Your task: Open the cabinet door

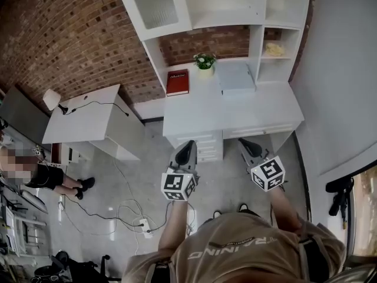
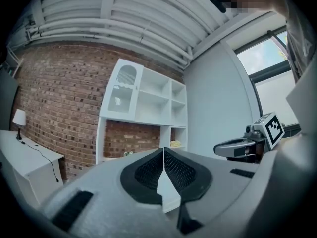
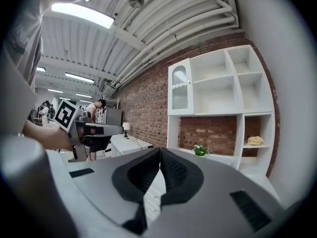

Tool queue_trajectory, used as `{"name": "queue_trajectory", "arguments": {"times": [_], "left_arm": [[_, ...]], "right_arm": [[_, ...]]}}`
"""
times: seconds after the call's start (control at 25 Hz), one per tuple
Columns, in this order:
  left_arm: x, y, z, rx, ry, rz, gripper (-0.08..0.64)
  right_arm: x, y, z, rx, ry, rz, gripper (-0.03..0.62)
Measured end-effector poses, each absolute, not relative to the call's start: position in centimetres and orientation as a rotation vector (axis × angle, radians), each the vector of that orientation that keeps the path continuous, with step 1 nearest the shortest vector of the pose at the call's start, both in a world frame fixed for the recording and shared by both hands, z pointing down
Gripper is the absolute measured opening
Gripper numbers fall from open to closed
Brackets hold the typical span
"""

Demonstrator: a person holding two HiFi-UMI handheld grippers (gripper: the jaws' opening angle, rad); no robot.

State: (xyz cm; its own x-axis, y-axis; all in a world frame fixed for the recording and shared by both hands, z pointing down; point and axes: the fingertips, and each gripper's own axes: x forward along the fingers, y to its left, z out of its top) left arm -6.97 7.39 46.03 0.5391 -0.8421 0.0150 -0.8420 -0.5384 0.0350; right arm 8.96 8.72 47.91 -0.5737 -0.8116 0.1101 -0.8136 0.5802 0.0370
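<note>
A white shelf unit stands against the brick wall, with a closed glass-paned cabinet door (image 1: 155,6) at its upper left; the door also shows in the left gripper view (image 2: 124,89) and the right gripper view (image 3: 180,91). My left gripper (image 1: 188,146) and right gripper (image 1: 245,144) hover side by side in front of the desk drawers, well short of the door. Both are shut with nothing between their jaws, as seen in the left gripper (image 2: 164,152) and right gripper (image 3: 159,155) views.
The white desk (image 1: 271,108) carries a red book (image 1: 178,82), a small potted plant (image 1: 204,61) and a white box (image 1: 236,77). A second white table (image 1: 88,119) with a lamp stands left. Cables and a power strip (image 1: 143,223) lie on the floor. A seated person is at far left.
</note>
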Motion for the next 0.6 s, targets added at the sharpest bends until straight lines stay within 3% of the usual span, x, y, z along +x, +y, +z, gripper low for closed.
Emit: {"name": "queue_trajectory", "arguments": {"times": [0.6], "left_arm": [[-7.7,3.7,47.8,2.615,-1.483,-0.064,0.014]], "right_arm": [[8.0,5.3,49.3,1.311,-2.705,0.051,0.012]]}}
